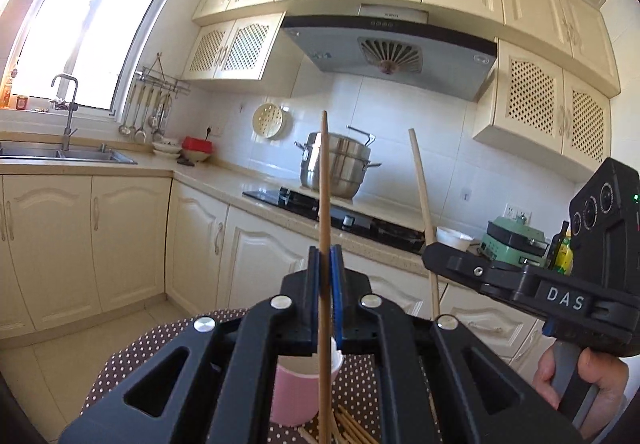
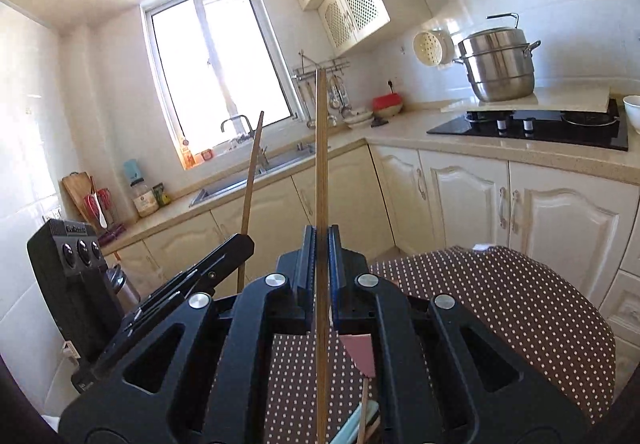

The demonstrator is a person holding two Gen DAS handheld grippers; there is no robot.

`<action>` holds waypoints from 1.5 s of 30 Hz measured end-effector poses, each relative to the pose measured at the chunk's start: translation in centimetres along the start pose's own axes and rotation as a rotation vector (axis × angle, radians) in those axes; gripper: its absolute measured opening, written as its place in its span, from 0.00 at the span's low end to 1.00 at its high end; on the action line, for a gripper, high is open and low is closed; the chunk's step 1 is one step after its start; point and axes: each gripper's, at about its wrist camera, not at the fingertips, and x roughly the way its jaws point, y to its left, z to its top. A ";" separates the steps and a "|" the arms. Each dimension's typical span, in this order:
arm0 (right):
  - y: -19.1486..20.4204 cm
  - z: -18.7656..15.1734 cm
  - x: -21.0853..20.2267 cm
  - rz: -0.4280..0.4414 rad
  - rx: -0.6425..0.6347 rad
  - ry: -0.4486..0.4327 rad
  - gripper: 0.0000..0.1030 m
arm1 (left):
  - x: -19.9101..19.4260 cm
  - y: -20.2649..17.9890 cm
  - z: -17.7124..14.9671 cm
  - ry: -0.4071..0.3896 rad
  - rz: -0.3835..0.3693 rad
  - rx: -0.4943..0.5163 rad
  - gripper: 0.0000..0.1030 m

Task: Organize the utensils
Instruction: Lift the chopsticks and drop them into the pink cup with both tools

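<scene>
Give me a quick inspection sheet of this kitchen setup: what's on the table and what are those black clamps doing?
Surface: round table under a brown polka-dot cloth.
Job's things: pink cup; loose chopsticks beside it on the cloth.
Clutter: nothing seen.
Grippers: left gripper shut on a raised chopstick; right gripper shut on another chopstick.
Cables: nothing seen.
Surroundings: steel steamer pot, black hob, sink, cream cabinets.

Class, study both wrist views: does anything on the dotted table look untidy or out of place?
Yes. Loose chopsticks lie scattered on the tablecloth beside the pink cup, not inside it. Each tongs holds one chopstick upright: left, right.
</scene>
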 end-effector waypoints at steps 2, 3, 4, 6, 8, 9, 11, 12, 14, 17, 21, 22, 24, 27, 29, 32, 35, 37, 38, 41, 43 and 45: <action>-0.2 0.3 0.4 -0.001 0.002 -0.014 0.06 | 0.3 0.2 0.1 -0.024 -0.010 -0.012 0.05; -0.4 0.5 0.8 -0.001 0.005 -0.021 0.06 | 0.5 0.4 0.2 -0.032 -0.013 -0.020 0.05; -0.5 0.6 1.0 0.000 0.008 -0.027 0.06 | 0.8 0.6 0.3 -0.037 -0.021 -0.030 0.05; -0.7 0.7 1.4 -0.001 0.012 -0.037 0.06 | 1.3 0.8 0.2 -0.047 -0.029 -0.040 0.05; -1.0 0.7 1.7 -0.001 0.016 -0.050 0.06 | 1.9 1.1 0.2 -0.059 -0.037 -0.050 0.05; -1.1 0.7 1.8 0.000 0.017 -0.055 0.06 | 2.1 1.3 0.2 -0.062 -0.041 -0.059 0.05; -1.1 0.7 2.1 -0.013 0.011 -0.084 0.06 | 2.6 1.6 0.2 -0.081 -0.056 -0.082 0.05; -1.2 0.8 2.2 -0.018 0.003 -0.094 0.06 | 2.9 1.8 0.2 -0.088 -0.064 -0.092 0.05; -1.3 1.2 2.7 -0.023 -0.003 -0.124 0.06 | 3.6 2.0 0.3 -0.115 -0.063 -0.108 0.05; -1.3 1.8 3.5 -0.058 -0.036 -0.170 0.06 | 5.4 1.9 0.1 -0.142 -0.049 -0.096 0.05; -1.6 2.1 4.6 -0.101 -0.070 -0.218 0.06 | 8.0 2.0 -0.6 -0.146 -0.023 -0.092 0.05; -1.8 2.0 5.1 -0.107 -0.072 -0.223 0.06 | 8.5 2.0 -0.8 -0.145 -0.013 -0.094 0.05; -2.2 1.7 5.8 -0.111 -0.072 -0.222 0.06 | 9.5 2.1 -1.4 -0.147 0.002 -0.094 0.05; -2.7 1.1 6.7 -0.120 -0.077 -0.225 0.06 | 10.5 2.3 -2.5 -0.140 0.020 -0.083 0.05; -3.0 0.6 7.3 -0.124 -0.083 -0.225 0.06 | 11.0 2.4 -3.1 -0.123 0.030 -0.080 0.05; -3.4 -0.1 8.2 -0.124 -0.086 -0.200 0.06 | 11.9 3.0 -3.9 -0.070 0.034 -0.084 0.05; -3.7 -0.8 8.8 -0.130 -0.087 -0.168 0.06 | 12.3 3.4 -4.4 -0.018 0.032 -0.074 0.05; -3.9 -1.2 8.8 -0.128 -0.078 -0.154 0.06 | 12.4 3.6 -4.5 0.013 0.033 -0.069 0.06; -3.8 -1.4 8.7 -0.128 -0.077 -0.147 0.06 | 12.3 3.6 -4.6 0.021 0.030 -0.067 0.06; -3.6 -2.2 8.3 -0.141 -0.088 -0.131 0.06 | 11.7 3.7 -4.6 0.033 0.048 -0.065 0.11; -3.6 -2.6 8.0 -0.150 -0.092 -0.125 0.07 | 11.1 3.9 -4.4 0.047 0.057 -0.066 0.32; -3.5 -2.8 7.8 -0.154 -0.090 -0.115 0.07 | 10.2 3.9 -4.3 0.037 0.076 -0.057 0.36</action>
